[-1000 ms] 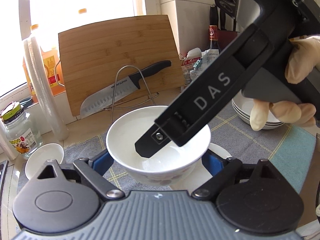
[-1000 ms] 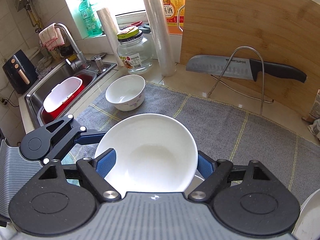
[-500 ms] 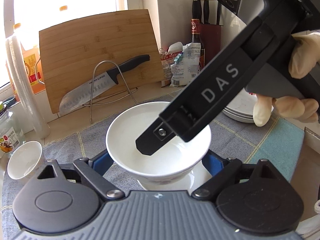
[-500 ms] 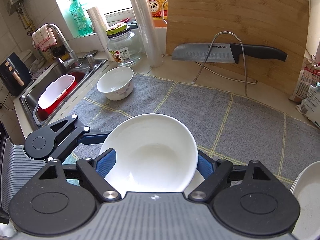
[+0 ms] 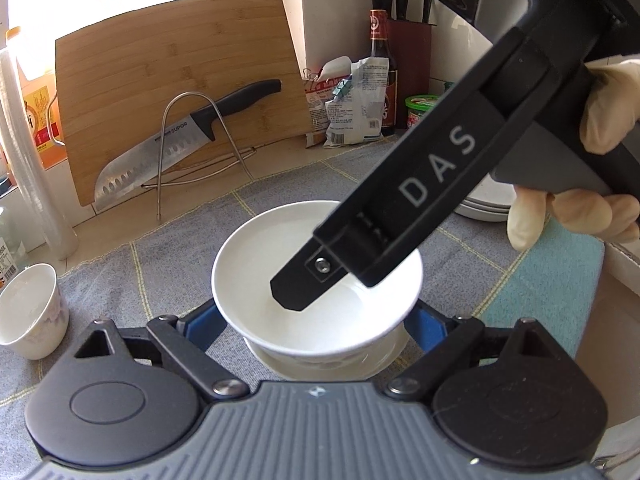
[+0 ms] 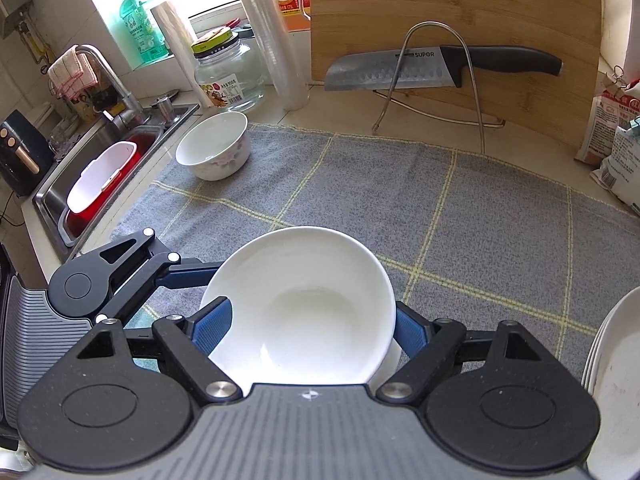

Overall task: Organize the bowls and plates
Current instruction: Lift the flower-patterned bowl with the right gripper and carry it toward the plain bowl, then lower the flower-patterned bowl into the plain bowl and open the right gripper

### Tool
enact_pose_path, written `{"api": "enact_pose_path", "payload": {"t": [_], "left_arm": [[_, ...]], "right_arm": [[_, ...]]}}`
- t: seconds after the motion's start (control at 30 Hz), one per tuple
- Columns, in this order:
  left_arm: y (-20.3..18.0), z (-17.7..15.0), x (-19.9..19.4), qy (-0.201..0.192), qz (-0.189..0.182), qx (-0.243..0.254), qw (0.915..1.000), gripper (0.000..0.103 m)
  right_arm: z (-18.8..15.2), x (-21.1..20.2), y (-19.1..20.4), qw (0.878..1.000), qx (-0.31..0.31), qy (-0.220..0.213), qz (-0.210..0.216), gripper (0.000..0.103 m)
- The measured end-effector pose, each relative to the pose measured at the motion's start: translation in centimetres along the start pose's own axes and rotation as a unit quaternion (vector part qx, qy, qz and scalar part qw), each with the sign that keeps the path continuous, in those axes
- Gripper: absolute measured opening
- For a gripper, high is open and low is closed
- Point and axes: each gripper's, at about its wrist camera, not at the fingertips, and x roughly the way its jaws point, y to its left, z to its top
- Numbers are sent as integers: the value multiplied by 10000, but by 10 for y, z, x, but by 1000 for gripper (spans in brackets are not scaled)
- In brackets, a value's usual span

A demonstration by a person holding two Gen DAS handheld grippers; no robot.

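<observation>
A plain white bowl [image 5: 316, 276] sits between the blue pads of my left gripper [image 5: 314, 320], which is shut on its lower wall. My right gripper [image 6: 310, 328] is shut on the same bowl [image 6: 296, 312] from another side. Its black bar [image 5: 420, 200] crosses above the bowl, with a gloved hand [image 5: 580, 216] behind it. Directly under the bowl lies a white dish [image 5: 320, 360]; I cannot tell whether they touch. A floral bowl [image 6: 214, 146] stands apart at the mat's far left. A stack of white plates [image 6: 616, 380] is at the right.
A grey checked mat [image 6: 440, 208] covers the counter. Behind it a knife [image 6: 420, 66] rests on a wire stand against a bamboo board [image 6: 460, 8]. A glass jar [image 6: 230, 76] and a sink [image 6: 100, 168] with a red tub are at the left, and food bags [image 5: 356, 100] at the back.
Both grippers have carried the white bowl to the right and down, so the dish that showed behind it now lies right beneath it. The floral bowl has slid left in view.
</observation>
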Motion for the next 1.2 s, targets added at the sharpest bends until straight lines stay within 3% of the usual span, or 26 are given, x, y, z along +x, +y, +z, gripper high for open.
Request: {"api": "enact_pose_path", "payload": {"t": [1.1, 1.2], "left_arm": [[2, -5, 16, 184, -224, 4, 9996, 97], [2, -6, 16, 157, -229, 23, 9996, 97]], "right_arm": [[-5, 9, -7, 9998, 102, 175, -35, 89], [-5, 7, -6, 9999, 71, 127, -23, 97]]}}
